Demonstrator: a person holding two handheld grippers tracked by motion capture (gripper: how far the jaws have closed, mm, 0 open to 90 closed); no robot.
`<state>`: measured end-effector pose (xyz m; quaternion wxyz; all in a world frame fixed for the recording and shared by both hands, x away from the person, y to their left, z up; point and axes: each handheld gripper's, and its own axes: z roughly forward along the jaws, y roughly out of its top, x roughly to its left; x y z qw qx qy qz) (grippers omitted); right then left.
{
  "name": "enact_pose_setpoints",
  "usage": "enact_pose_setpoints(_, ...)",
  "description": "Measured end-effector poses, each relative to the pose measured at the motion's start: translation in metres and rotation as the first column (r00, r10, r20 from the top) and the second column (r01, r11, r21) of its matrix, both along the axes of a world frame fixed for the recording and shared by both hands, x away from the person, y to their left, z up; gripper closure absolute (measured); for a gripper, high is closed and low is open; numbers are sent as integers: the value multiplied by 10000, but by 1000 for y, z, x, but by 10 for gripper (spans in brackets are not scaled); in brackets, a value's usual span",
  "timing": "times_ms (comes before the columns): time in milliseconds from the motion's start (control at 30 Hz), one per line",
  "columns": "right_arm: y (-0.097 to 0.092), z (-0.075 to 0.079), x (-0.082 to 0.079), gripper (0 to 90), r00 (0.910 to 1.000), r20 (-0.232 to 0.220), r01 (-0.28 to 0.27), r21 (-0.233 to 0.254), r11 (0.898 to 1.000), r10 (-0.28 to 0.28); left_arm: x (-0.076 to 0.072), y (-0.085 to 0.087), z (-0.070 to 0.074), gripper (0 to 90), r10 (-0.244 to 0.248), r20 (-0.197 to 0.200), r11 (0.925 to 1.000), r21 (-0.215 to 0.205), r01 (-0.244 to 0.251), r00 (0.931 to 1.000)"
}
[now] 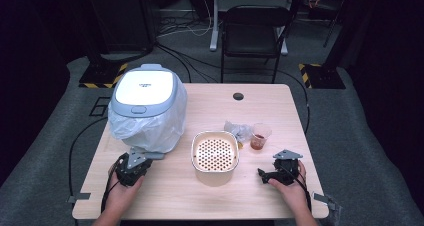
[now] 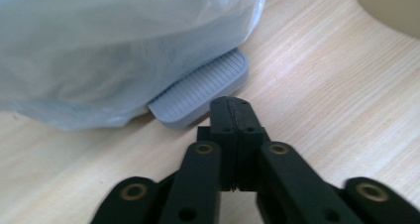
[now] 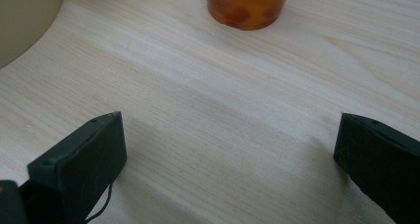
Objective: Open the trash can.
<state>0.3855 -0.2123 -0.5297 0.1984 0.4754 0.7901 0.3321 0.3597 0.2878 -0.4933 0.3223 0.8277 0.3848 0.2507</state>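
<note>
One clear plastic cup (image 3: 248, 3) of amber liquid stands on the worktop (image 1: 260, 103) straight ahead of my right tongs (image 3: 230, 157), a little apart from them and to the right of the cream basket (image 1: 215, 156); I judge it light, thin-walled and easily crushed, slick on the outside, and ready to slop, since no lid shows on it; the place to take it is low on the wall, across the widest part I can span, with a gentle squeeze and the cup kept upright. My right tongs stand wide apart and hold nothing. My left tongs (image 2: 232, 116) are pressed together, empty, their tip just beside the grey ribbed foot pedal (image 2: 203, 87) that pokes out under the plastic-wrapped bin (image 1: 147, 108). Counting outward: one cup, one perforated basket, one crumpled clear wrapper (image 1: 236, 130) behind the cup, one bin with a white lid; beyond the worktop, one black folding chair (image 1: 252, 33).
</note>
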Motion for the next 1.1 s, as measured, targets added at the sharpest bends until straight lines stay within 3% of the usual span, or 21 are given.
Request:
enact_pose_setpoints(200, 0, 0, 0, 0, 10000, -1, -1, 2, 10000, 1, 11, -8, 9, 900, -525, 121, 9956, 784, 514, 9985)
enact_pose_setpoints(267, 0, 0, 0, 0, 10000, 5, -3, 5, 10000, 3, 15, -12, 12, 900, -734, 86, 9900, 1214, 718, 9973)
enact_pose_setpoints(400, 0, 0, 0, 0, 10000, -1, -1, 0, 10000, 1, 22, -17, 13, 900, -911, 98, 9830, 1608, 883, 9958)
enact_pose_setpoints(600, 0, 0, 0, 0, 10000, 6, -5, 0, 10000, 5, 32, -18, 9, 900, -525, -384, 9844, 1662, 582, 9979)
enact_pose_setpoints(700, 0, 0, 0, 0, 10000, 2, -2, 0, 10000, 2, 33, -16, 8, 900, -428, -266, 9855, 1630, 465, 9987)
enact_pose_setpoints(767, 0, 0, 0, 0, 10000, 5, -4, 6, 10000, 4, 34, -16, 6, 900, -224, -468, 9900, 1383, 287, 9987)
enact_pose_setpoints(900, 0, 0, 0, 0, 10000, 0, -5, -2, 10000, 5, 35, -16, 4, 900, -314, -436, 9878, 1511, 377, 9986)
enact_pose_setpoints(933, 0, 0, 0, 0, 10000, 3, 0, 3, 10000, 0, 37, -16, 3, 900, -321, -618, 9885, 1454, 408, 9976)
enact_pose_setpoints(967, 0, 0, 0, 0, 10000, 5, 1, 1, 10000, -1, 37, -17, 2, 900, -182, -507, 9911, 1305, 246, 9985)
enact_pose_setpoints(1033, 0, 0, 0, 0, 10000, 9, 1, 8, 10000, -1, 39, -18, 3, 900, -131, -688, 9900, 1395, 226, 9975)
enact_pose_setpoints(1100, 0, 0, 0, 0, 10000, 6, 3, 3, 10000, -3, 39, -19, 3, 900, -185, -593, 9873, 1565, 276, 9981)
